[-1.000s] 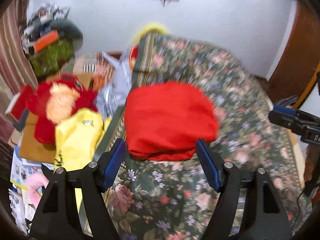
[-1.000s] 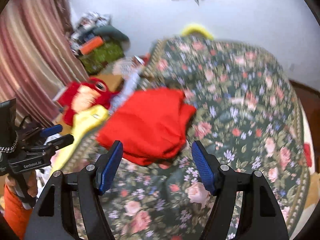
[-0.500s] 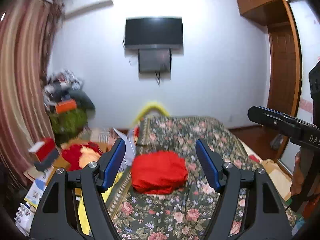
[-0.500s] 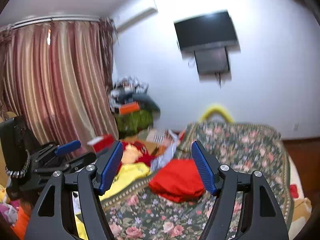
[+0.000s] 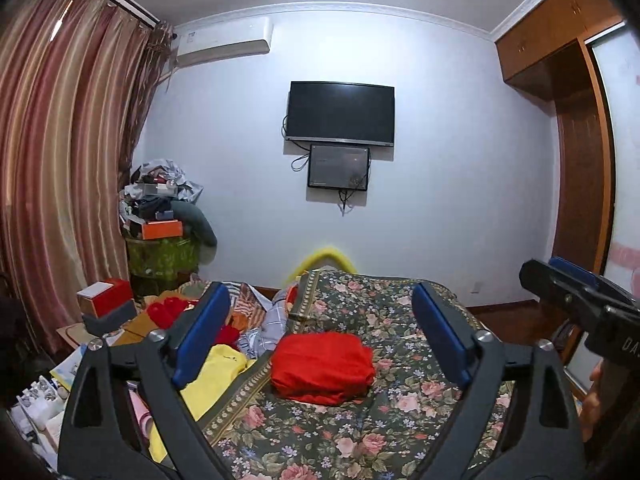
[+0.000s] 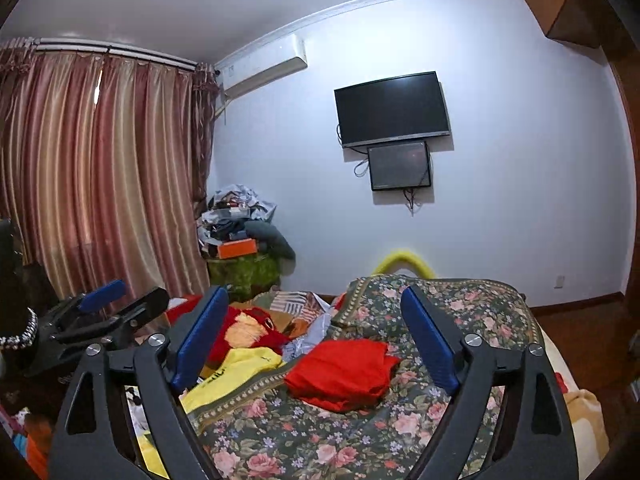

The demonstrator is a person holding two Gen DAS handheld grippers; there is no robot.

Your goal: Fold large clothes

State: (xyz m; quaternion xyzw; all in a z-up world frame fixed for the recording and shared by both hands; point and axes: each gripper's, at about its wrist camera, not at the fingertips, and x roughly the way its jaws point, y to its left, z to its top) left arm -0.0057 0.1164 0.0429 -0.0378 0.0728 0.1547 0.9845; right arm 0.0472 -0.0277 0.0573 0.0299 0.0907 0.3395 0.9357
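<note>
A folded red garment (image 5: 322,362) (image 6: 342,372) lies on the floral bed cover (image 5: 400,420) (image 6: 460,312), near the cover's left edge. My left gripper (image 5: 319,293) is held above and well back from it, pointing almost level. Its jaws are opening and nothing is between them. My right gripper (image 6: 313,294) is likewise back from the garment, its jaws opening around nothing. Each gripper also shows in the other's view: the right gripper (image 5: 576,304) at the right edge, the left gripper (image 6: 104,312) at the left. A yellow garment (image 5: 216,368) (image 6: 236,368) lies rumpled beside the bed.
Left of the bed are a red plush toy (image 6: 248,332), a red and white box (image 5: 106,296) and a cluttered pile on a green stand (image 5: 164,256). Striped curtains (image 5: 60,160) hang at the left. A television (image 5: 340,114) is on the far wall, a wooden wardrobe (image 5: 580,160) at the right.
Both grippers have drawn back and risen from close over the red garment and now point nearly level, so the whole room shows. Both pairs of jaws stand wider.
</note>
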